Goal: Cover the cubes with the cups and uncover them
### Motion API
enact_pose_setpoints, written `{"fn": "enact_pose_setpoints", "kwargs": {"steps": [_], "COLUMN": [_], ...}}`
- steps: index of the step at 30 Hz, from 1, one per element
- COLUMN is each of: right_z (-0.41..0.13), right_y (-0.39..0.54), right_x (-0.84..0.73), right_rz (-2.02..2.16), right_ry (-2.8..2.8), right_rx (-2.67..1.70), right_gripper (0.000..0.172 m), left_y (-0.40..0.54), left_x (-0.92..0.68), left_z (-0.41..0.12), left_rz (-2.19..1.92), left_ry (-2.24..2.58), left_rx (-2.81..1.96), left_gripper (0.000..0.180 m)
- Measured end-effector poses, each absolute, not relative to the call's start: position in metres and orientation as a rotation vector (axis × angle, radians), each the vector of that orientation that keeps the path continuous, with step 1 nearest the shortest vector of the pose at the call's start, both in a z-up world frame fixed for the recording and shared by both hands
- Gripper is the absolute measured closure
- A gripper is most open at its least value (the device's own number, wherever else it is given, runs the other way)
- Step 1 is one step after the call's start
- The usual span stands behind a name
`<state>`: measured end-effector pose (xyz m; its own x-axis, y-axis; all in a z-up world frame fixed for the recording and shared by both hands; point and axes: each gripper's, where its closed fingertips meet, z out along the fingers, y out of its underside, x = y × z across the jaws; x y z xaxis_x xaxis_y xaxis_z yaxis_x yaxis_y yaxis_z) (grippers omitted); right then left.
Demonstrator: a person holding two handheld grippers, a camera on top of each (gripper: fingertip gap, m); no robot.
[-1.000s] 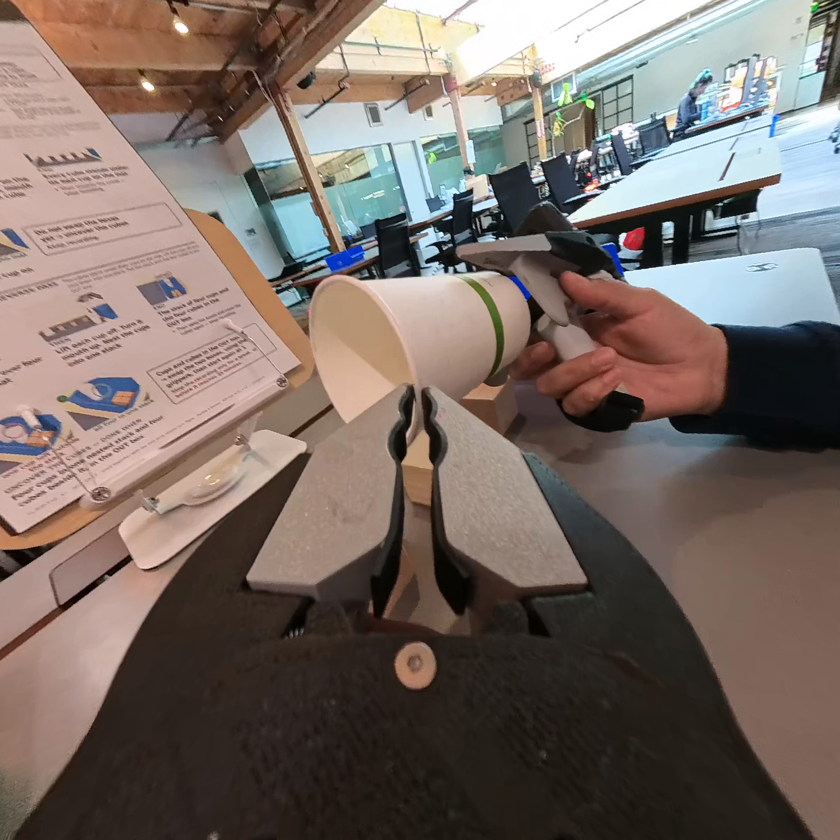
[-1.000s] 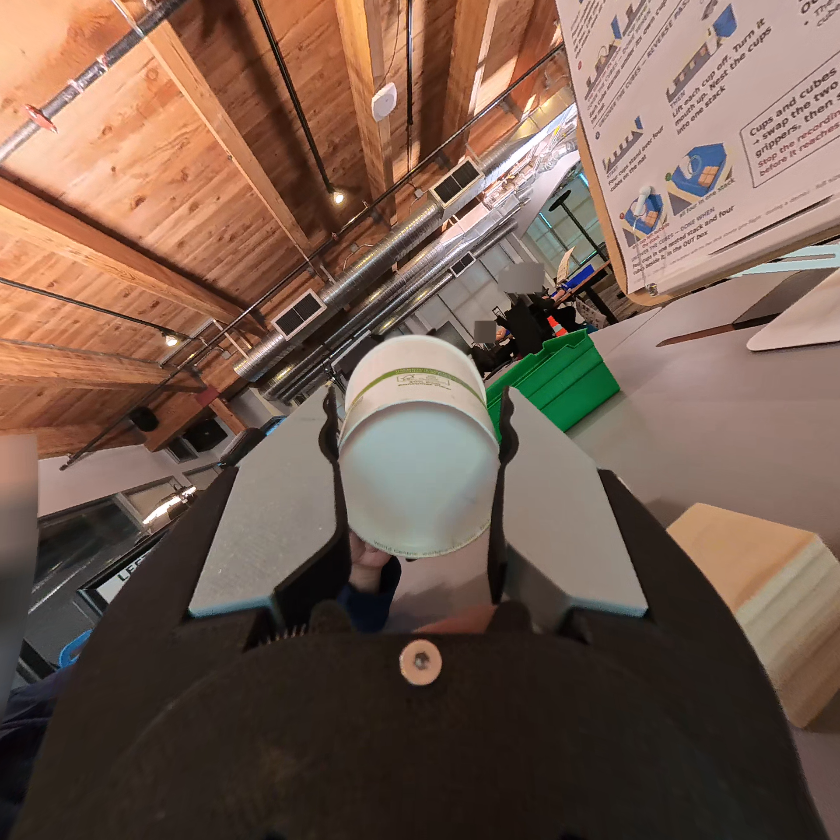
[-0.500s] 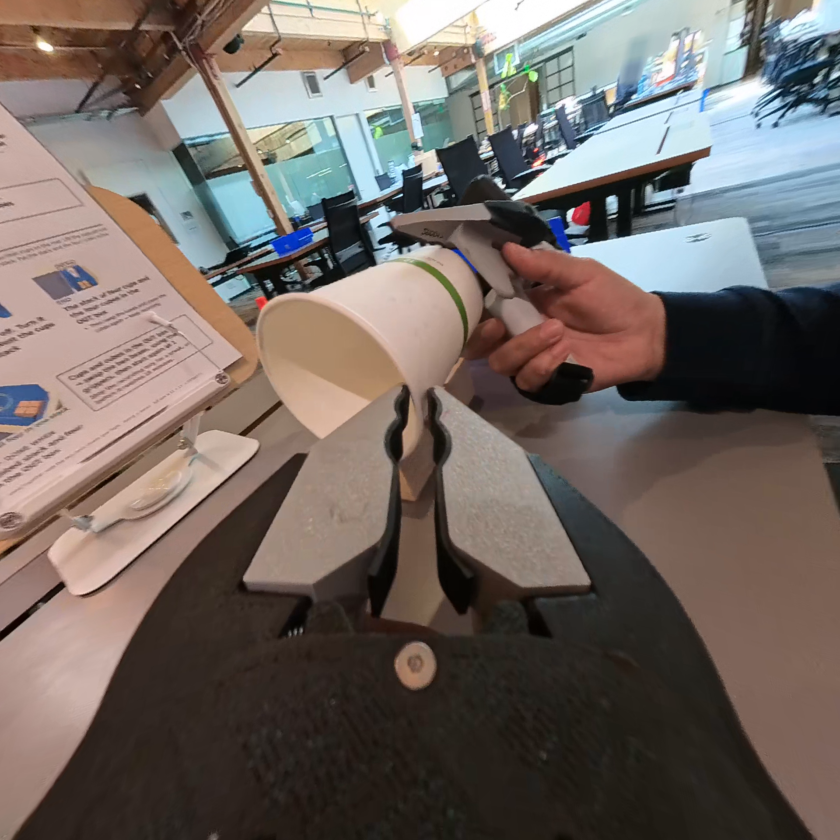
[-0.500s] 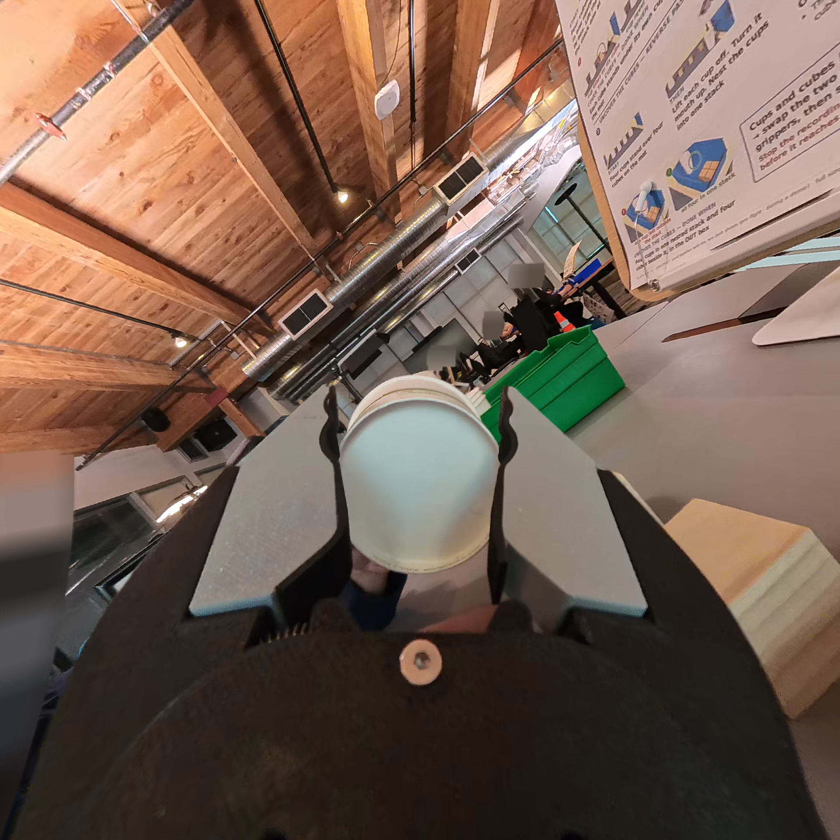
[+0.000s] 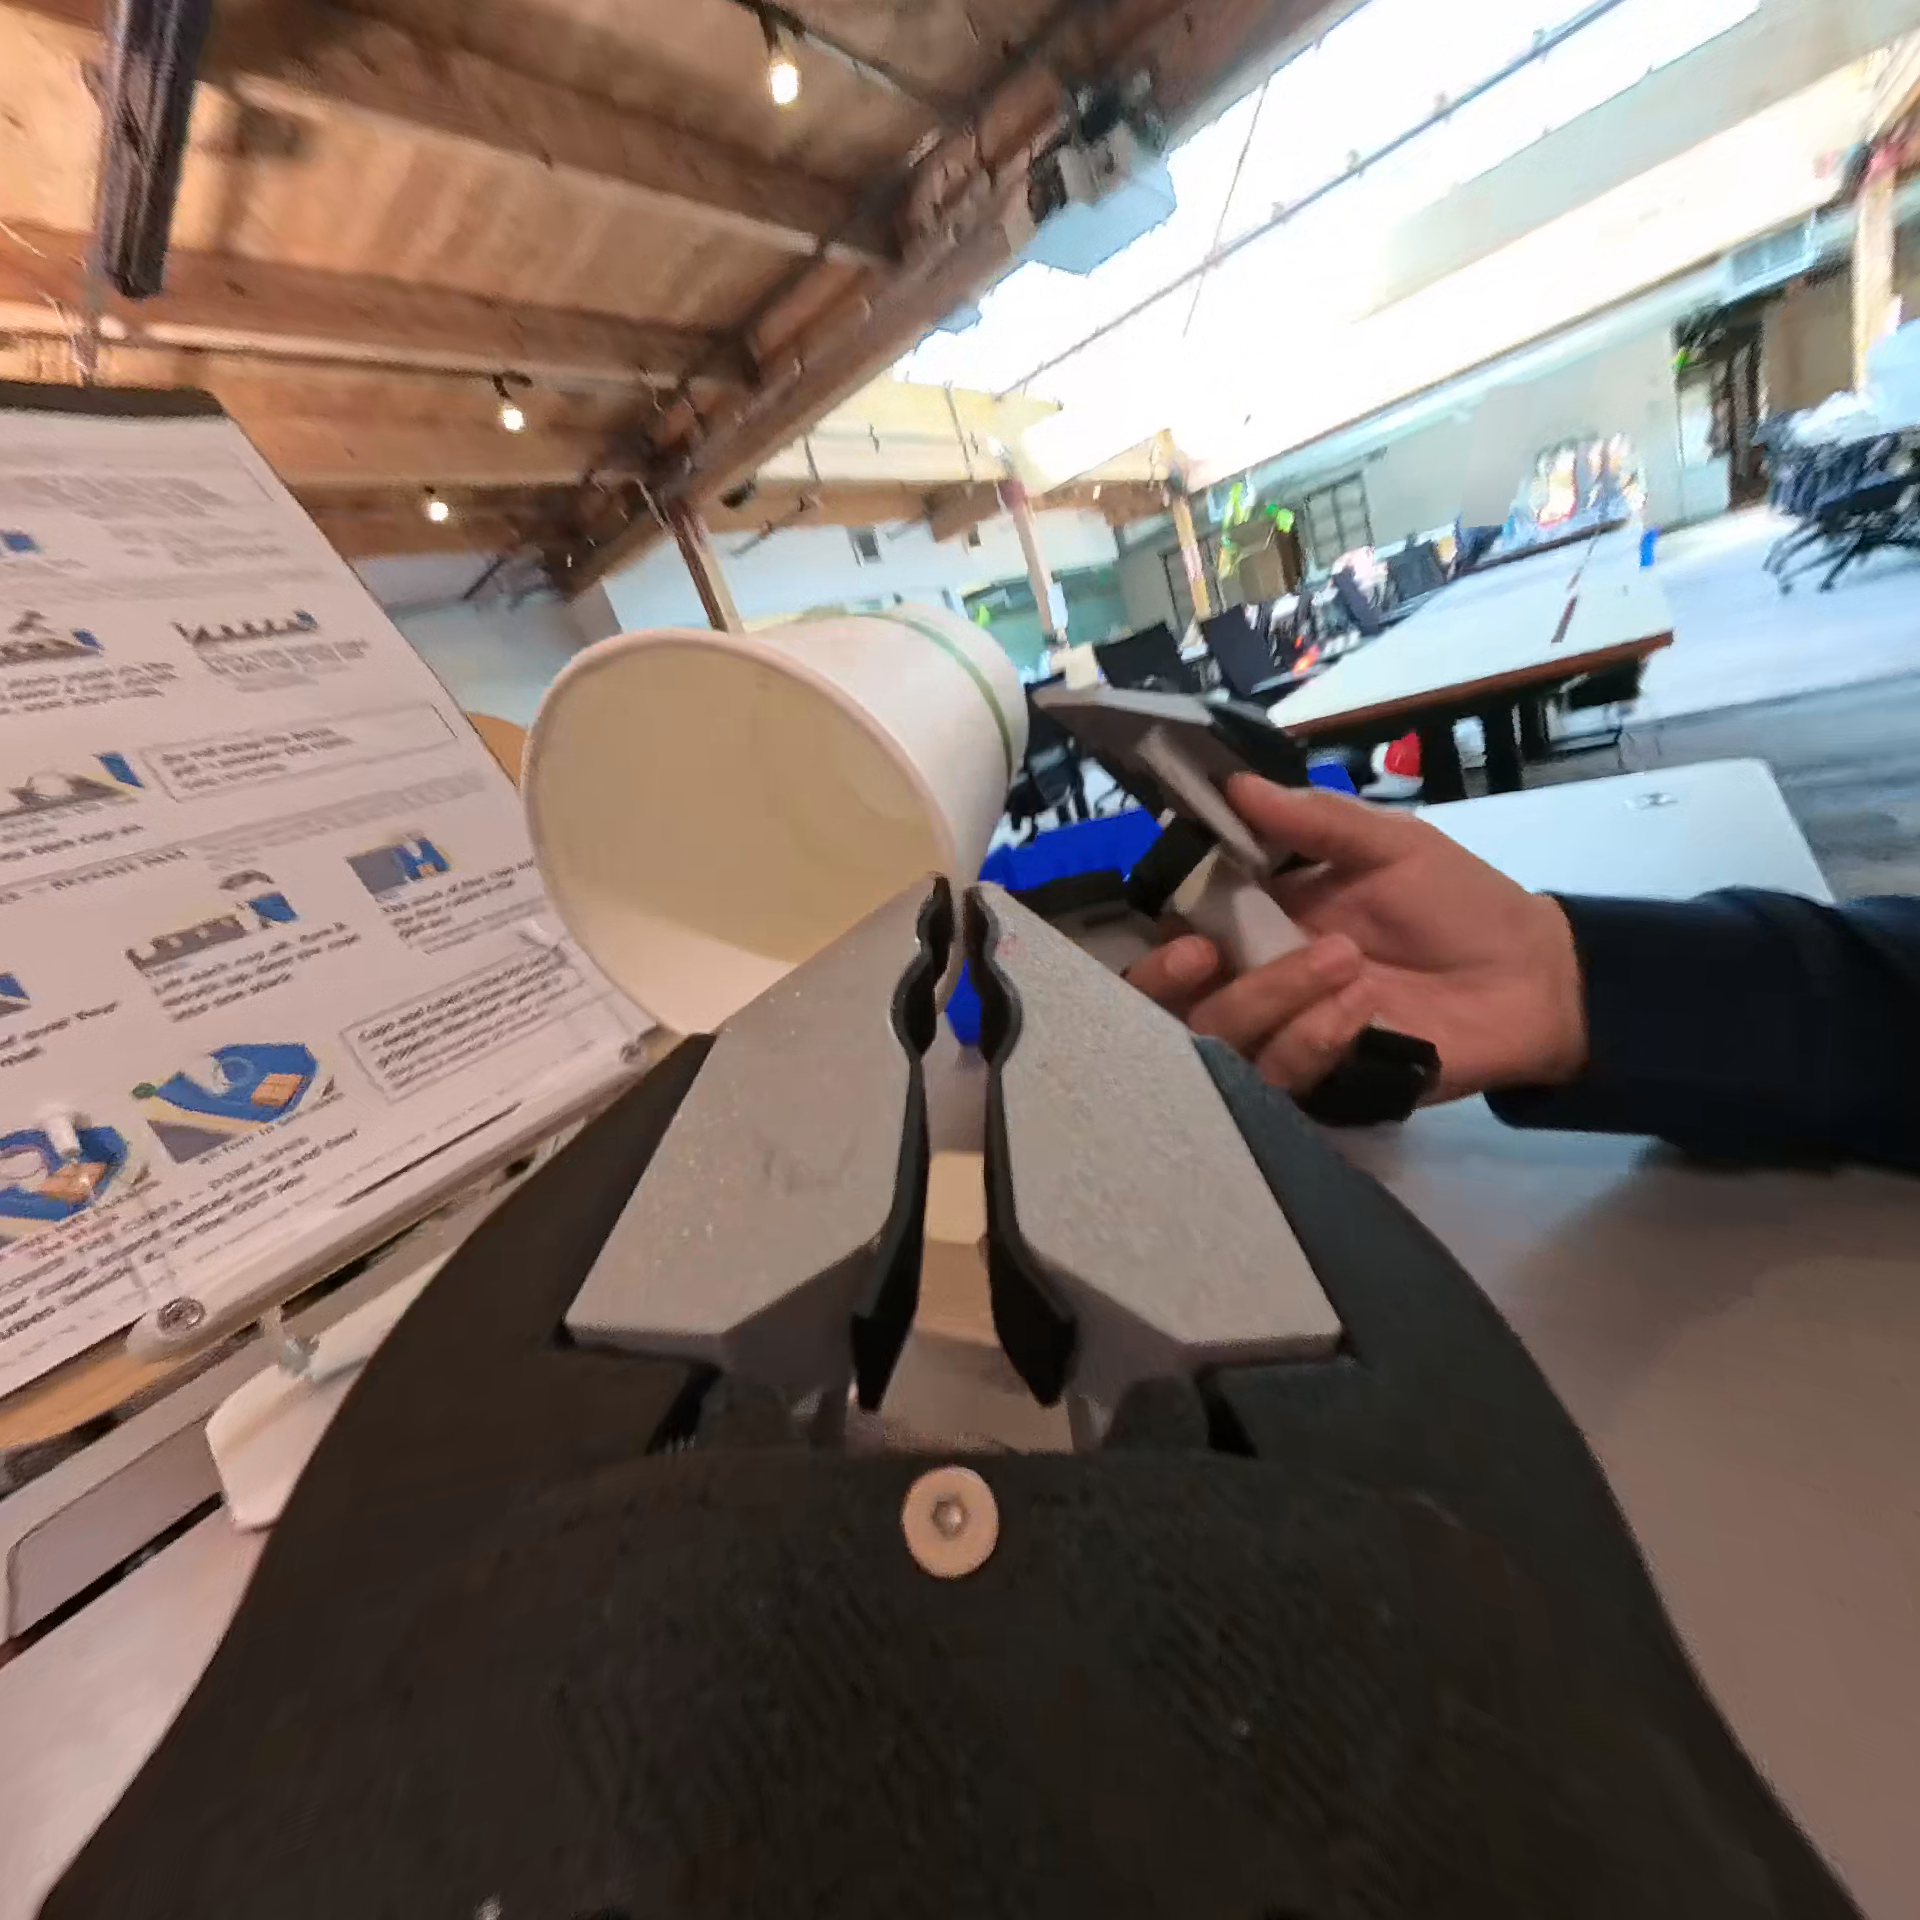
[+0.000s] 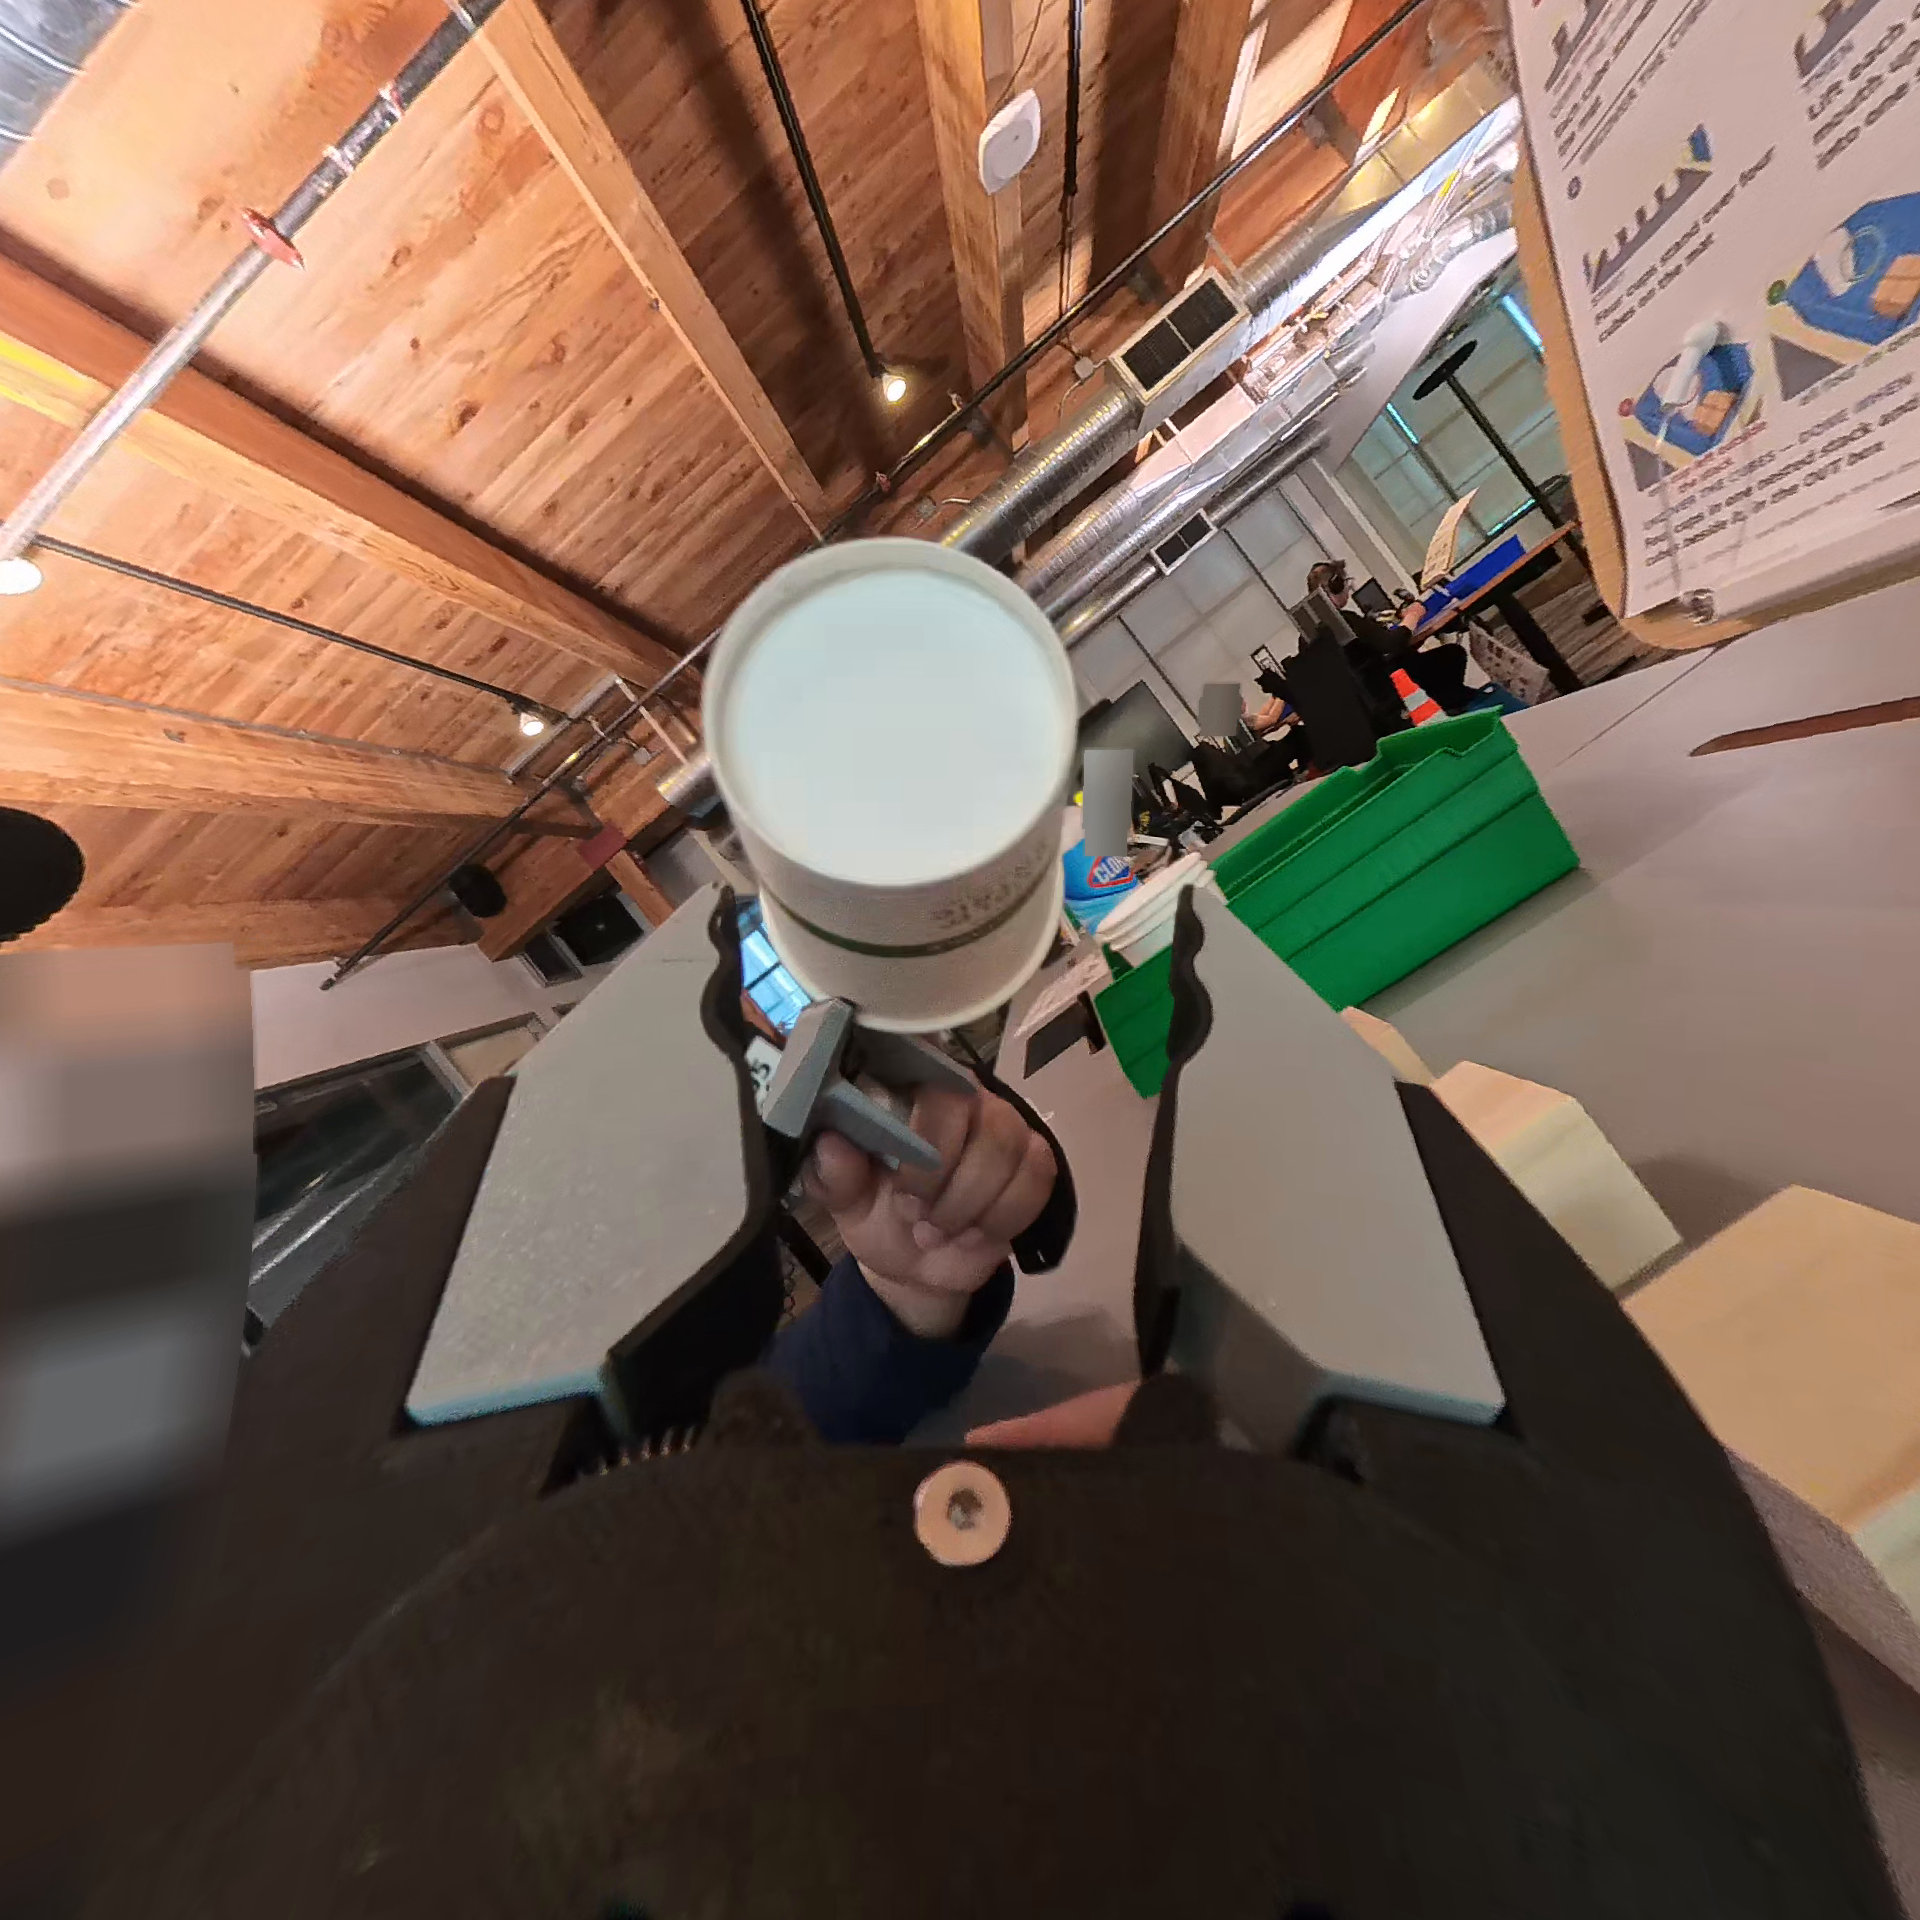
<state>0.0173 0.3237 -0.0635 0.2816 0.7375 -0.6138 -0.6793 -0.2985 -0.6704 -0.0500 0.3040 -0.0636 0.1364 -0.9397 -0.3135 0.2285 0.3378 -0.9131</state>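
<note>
A white paper cup (image 5: 748, 810) with a green band lies on its side in the air, mouth toward the left wrist camera. My left gripper (image 5: 951, 906) is shut on the cup's lower rim, pinching the wall between its pads. In the right wrist view the cup's base (image 6: 894, 748) faces the camera, just beyond my right gripper (image 6: 954, 925), which is open and clear of the cup. The right gripper also shows in the left wrist view (image 5: 1164, 758), held by a hand just off the cup's base. Wooden cubes (image 6: 1538, 1164) (image 6: 1787, 1371) sit on the grey table (image 6: 1714, 883) at the right.
An instruction board (image 5: 208, 883) on a stand leans at the left of the table. A green bin (image 6: 1403, 873) stands farther back with a stack of white cups (image 6: 1153, 914) by it. A blue bin (image 5: 1070, 842) lies behind the cup.
My right gripper opened and drew back off the cup's base. My left gripper kept its pinch on the rim and raised the cup.
</note>
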Motion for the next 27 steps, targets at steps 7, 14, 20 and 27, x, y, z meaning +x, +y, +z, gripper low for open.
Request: {"fn": "enact_pose_setpoints", "kwargs": {"steps": [7,14,20,27], "right_z": [-0.053,-0.055,-0.063,-0.062], "right_y": [0.324,0.332,0.335,0.337], "right_x": [-0.004,0.004,0.003,0.037], "right_rz": [1.448,1.329,1.227,0.999], "right_ry": [-0.069,-0.021,-0.052,-0.009], "right_rx": [-1.193,-1.202,-1.270,-1.327], "right_gripper": [0.091,0.088,0.089,0.089], "left_y": [0.277,0.283,0.286,0.304], "left_x": [-0.027,-0.014,-0.011,-0.007], "left_z": [-0.082,-0.107,-0.119,-0.142], "left_rz": [-0.984,-0.921,-0.883,-0.833], "left_ry": [1.154,1.230,1.280,1.313], "left_rx": [-0.801,-0.906,-0.942,-1.124], "left_gripper": [0.180,0.179,0.178,0.129]}}
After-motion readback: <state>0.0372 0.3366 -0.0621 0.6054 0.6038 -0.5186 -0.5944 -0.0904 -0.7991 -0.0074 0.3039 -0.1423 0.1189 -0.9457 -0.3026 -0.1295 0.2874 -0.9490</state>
